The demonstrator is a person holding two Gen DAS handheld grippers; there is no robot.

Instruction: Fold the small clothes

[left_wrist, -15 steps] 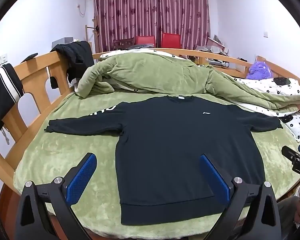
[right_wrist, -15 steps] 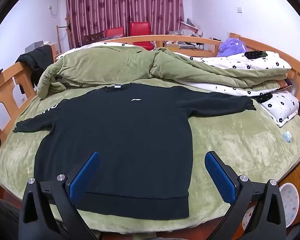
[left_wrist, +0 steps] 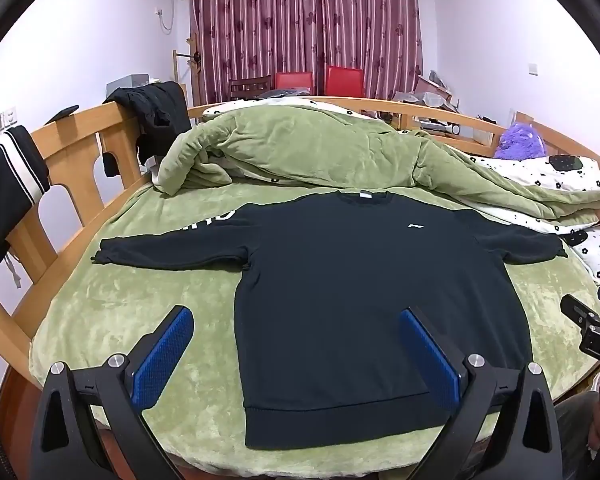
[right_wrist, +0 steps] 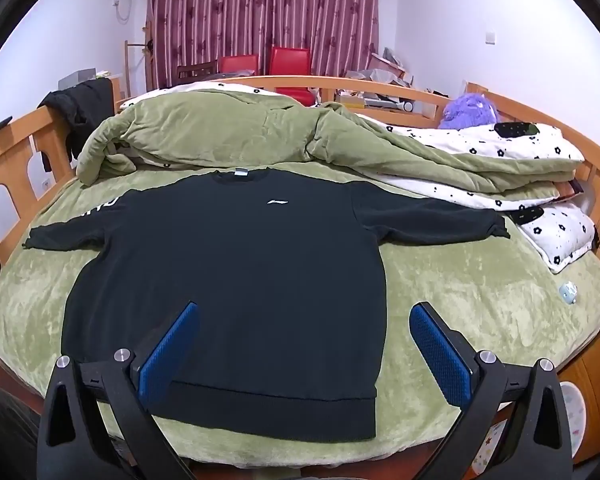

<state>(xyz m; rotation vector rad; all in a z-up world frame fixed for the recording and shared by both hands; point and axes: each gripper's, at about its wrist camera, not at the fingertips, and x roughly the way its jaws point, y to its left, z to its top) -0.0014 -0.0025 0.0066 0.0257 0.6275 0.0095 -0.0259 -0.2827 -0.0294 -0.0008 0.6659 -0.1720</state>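
A black long-sleeved sweatshirt (left_wrist: 364,292) lies flat and face up on the green plush blanket (left_wrist: 112,320) that covers the bed, collar toward the far side, hem toward the cameras, both sleeves stretched out sideways; a small white logo sits on its chest, and white lettering shows on the sleeve at the picture's left, too foreshortened to read. Set against half a second ago, the sweatshirt has not shifted and both views are framed almost the same, so the grippers have barely moved. The left gripper (left_wrist: 296,320) hovers over the near edge of the bed with its blue-padded fingers (left_wrist: 162,356) spread wide and nothing between them; in its view one finger hangs over bare blanket beside the garment's side edge and the other over the lower body of the sweatshirt, apparently without touching the cloth. The right gripper (right_wrist: 304,320) is likewise spread wide and empty, one finger (right_wrist: 168,354) over the lower body just above the hem band and the other over blanket past the garment's opposite side edge. Beyond the collar a rumpled green quilt (left_wrist: 300,148) is heaped across the bed, with a flower-print white duvet (right_wrist: 500,148) to its right. A wooden bed rail (left_wrist: 72,152) curves round the mattress, a dark jacket (left_wrist: 156,116) draped over it.
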